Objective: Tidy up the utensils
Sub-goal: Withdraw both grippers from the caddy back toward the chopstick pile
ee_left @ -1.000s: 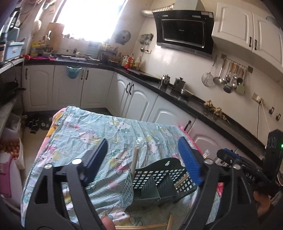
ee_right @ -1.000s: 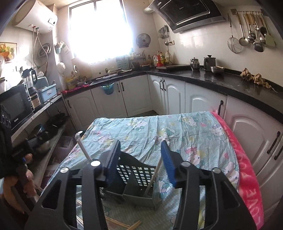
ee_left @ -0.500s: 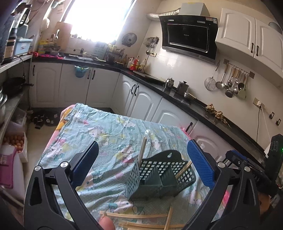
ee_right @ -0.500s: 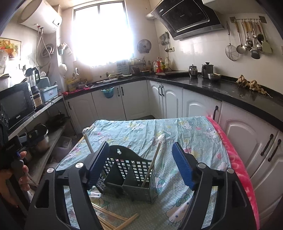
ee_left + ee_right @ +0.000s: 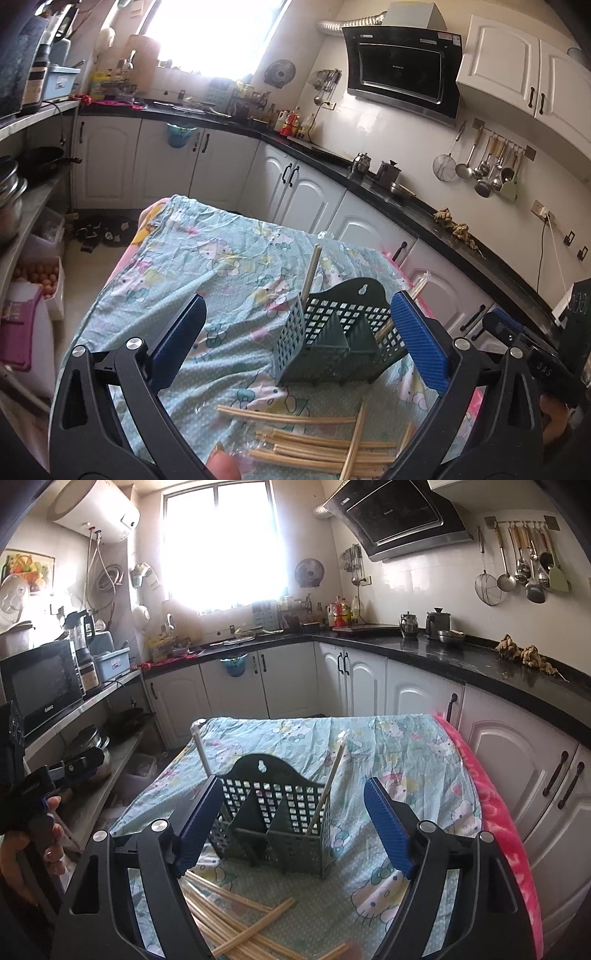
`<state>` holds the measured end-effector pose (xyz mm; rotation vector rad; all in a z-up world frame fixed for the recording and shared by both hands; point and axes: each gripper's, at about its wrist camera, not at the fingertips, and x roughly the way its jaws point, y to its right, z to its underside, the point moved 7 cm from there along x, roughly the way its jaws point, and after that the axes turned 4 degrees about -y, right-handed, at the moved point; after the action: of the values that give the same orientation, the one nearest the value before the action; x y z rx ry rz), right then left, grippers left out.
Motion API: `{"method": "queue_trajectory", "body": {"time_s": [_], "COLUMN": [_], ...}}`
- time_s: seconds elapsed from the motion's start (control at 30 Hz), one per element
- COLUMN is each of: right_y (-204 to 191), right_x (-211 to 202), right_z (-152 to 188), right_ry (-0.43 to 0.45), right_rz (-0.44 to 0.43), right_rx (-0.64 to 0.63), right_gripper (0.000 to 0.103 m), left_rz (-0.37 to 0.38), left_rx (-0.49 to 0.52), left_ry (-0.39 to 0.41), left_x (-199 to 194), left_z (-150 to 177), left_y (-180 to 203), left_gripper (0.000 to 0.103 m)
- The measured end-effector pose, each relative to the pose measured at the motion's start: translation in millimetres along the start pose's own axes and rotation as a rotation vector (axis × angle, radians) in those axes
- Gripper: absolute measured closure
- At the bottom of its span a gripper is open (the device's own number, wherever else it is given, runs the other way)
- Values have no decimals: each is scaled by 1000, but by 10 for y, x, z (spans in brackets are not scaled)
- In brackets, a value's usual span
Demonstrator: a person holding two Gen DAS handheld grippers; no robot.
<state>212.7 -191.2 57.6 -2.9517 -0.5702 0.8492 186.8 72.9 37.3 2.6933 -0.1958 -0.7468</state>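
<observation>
A dark green slotted utensil caddy [image 5: 332,343] [image 5: 277,819] stands upright on the table with its compartments facing me. One wooden chopstick [image 5: 310,271] [image 5: 328,782] leans in one end compartment, and a white-handled stick [image 5: 201,747] leans in the other end. Several loose wooden chopsticks [image 5: 314,443] [image 5: 236,923] lie in a pile on the cloth in front of the caddy. My left gripper [image 5: 295,343] is open and empty, above the pile. My right gripper [image 5: 293,823] is open and empty, framing the caddy from the near side.
The table is covered by a light blue cartoon-print cloth [image 5: 207,266] [image 5: 406,760] with a pink edge [image 5: 498,834] on the right. White kitchen cabinets [image 5: 369,679] and a black counter run behind and right. Shelves with a microwave [image 5: 40,683] stand at left.
Both grippers have pulled back and up from the caddy and opened wider. The loose chopsticks in front of the caddy have come into view.
</observation>
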Motion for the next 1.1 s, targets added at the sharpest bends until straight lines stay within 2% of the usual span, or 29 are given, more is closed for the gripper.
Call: {"method": "queue_trajectory", "body": {"time_s": [0.2, 0.67, 1.1], "right_y": [-57, -134, -123], "right_x": [-52, 21, 125], "right_z": [150, 735, 1091], "right_ry": [-21, -139, -209], "right_rz": [2, 18, 38], "right_rx": [-14, -29, -32], "right_gripper": [25, 25, 24], "left_rz": [-7, -28, -50], "left_rx": [-8, 14, 16], "left_ry": [-18, -95, -173], "left_x": [-27, 52, 210], "left_z": [143, 578, 945], "left_y": [-37, -79, -158], "left_gripper": [11, 11, 11]}}
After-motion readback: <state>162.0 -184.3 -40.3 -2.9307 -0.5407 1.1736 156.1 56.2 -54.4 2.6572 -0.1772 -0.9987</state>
